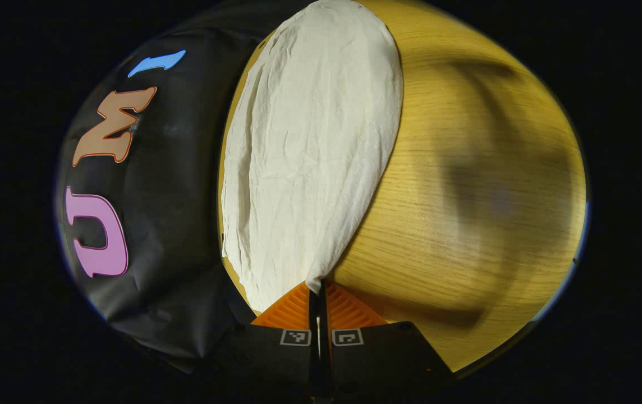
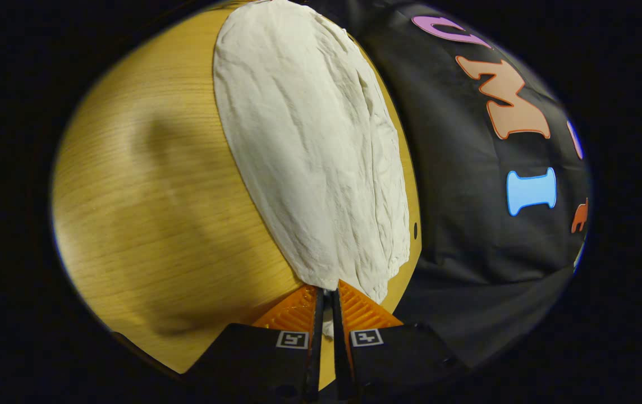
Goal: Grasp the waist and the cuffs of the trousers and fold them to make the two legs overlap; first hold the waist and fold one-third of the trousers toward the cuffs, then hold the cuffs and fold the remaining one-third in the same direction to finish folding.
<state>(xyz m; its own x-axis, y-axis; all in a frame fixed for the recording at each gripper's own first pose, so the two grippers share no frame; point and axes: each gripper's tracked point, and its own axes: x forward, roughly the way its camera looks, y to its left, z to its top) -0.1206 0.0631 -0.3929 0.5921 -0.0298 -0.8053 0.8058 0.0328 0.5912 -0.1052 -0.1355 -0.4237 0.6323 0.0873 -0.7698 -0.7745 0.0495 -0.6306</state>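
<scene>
Because the trousers are thin, soft and light, they look floppy and will sag and wrinkle, so the corners are the best places to hold. They lie flat on the big wooden counter, stretching from 6 o'clock up to 12 o'clock in both views, near its edge by the black cloth wall. Nothing else sits in the way. The left tongs pinch one corner. The right tongs pinch another corner.
</scene>
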